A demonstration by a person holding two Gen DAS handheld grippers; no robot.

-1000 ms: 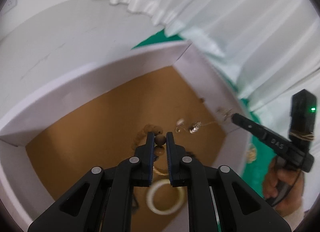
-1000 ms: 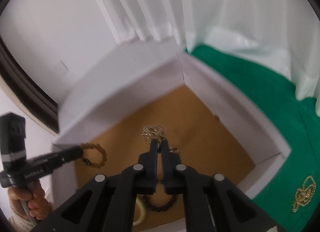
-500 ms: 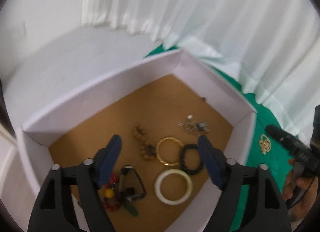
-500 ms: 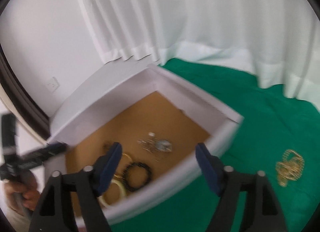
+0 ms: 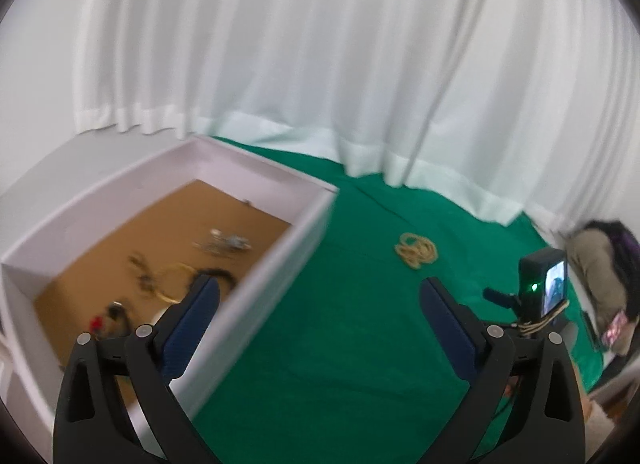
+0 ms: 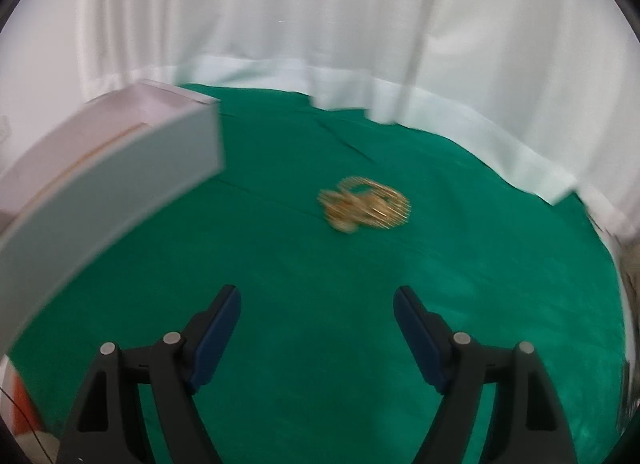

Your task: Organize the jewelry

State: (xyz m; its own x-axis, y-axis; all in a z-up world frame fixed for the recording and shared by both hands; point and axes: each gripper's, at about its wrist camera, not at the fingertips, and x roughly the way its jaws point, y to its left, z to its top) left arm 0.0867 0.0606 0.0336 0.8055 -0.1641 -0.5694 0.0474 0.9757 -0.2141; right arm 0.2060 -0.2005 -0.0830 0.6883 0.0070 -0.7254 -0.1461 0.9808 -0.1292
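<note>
Left wrist view: left gripper (image 5: 320, 304) w/ jaws spread wide, nothing btwn them; they have just been opening. It hangs over the green cloth-covered table (image 5: 360, 344), right beside the white-walled box with a brown cardboard floor (image 5: 256, 296). Inside the box, blurred: a thin gold bangle (image 5: 172, 280), a black beaded bracelet (image 5: 216, 276), a silvery tangle of chain (image 5: 224, 244), a red-and-dark bit (image 5: 108, 316) near the front corner. So most pieces look already stowed.

Right wrist view: right gripper (image 6: 316, 320) also released, empty. Tangled gold chain necklace (image 6: 364, 203) lies loose on the cloth, well apart from the box, ahead of the right gripper's fingers & roughly centred btwn them.

Judgement: task nearly done; the gold necklace is the only piece seen outside the box. Left to do: reach it, pinch it, carry it into the box. Loose chain may slip or trail, so grab the thick part of the tangle.
</note>
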